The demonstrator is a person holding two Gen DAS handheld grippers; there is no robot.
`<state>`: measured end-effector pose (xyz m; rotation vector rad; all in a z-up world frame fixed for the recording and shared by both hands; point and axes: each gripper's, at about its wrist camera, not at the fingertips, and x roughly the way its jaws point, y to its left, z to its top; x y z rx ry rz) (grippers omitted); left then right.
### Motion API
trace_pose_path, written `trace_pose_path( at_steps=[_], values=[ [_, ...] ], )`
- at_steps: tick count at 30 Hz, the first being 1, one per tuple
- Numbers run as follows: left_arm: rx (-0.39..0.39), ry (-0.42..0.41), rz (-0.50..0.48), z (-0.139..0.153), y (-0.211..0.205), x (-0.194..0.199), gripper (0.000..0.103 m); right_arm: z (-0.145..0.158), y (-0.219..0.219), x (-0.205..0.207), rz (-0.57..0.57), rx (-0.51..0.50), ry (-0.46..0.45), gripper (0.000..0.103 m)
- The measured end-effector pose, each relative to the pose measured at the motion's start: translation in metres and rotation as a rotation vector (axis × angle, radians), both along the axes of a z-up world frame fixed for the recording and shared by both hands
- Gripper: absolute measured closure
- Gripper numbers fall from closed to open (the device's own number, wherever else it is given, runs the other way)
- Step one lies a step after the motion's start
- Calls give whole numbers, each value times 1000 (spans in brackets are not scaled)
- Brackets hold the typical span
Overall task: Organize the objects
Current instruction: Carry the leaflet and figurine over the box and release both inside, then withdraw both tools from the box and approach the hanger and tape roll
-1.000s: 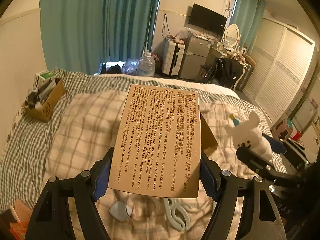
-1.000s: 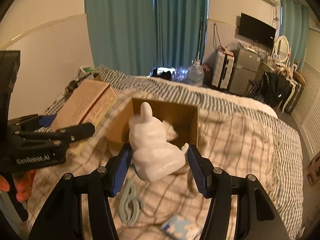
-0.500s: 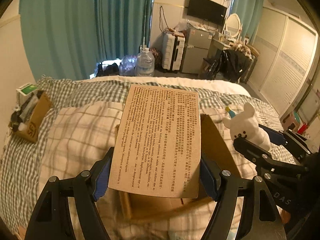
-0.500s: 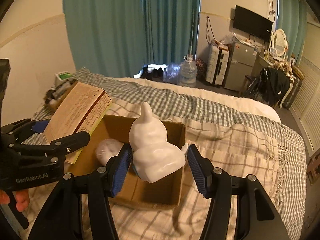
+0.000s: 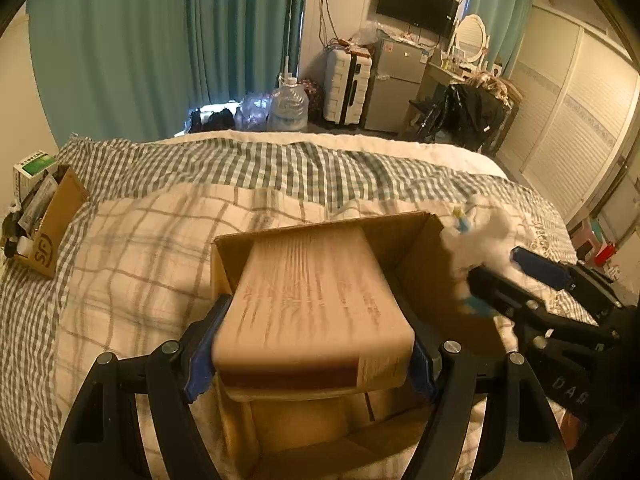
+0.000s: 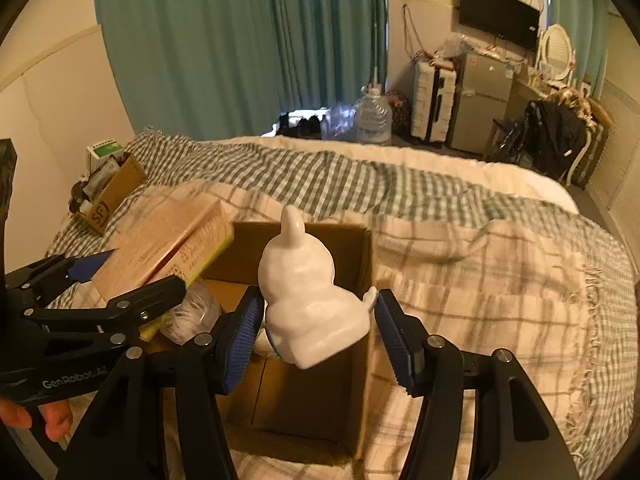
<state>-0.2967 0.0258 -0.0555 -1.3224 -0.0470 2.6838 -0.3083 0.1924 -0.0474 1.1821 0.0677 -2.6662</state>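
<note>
Bed [image 6: 480,280]: figurine [image 6: 308,292] between fingers [image 6: 240,340]

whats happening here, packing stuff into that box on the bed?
Yes. A person holds a gripper in each hand over an open cardboard box on the bed. The left gripper is shut on a printed carton, tilted down into the box. The right gripper holds a white figurine above the box. Something white and crumpled already lies inside.
</note>
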Motion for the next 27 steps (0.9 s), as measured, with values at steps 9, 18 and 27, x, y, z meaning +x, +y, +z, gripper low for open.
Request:
trace_pose_path(
  at_steps=[9, 18, 27],
  values=[
    [-4, 96, 35, 70, -17, 57, 7, 82, 5, 61, -24, 28, 115, 28],
    [-28, 206, 46, 130, -40, 145, 0, 150, 4, 157, -39, 44, 207, 21],
    [-37, 249, 74, 133, -66, 222, 0, 158, -14, 241, -16, 59, 241, 17]
  ],
)
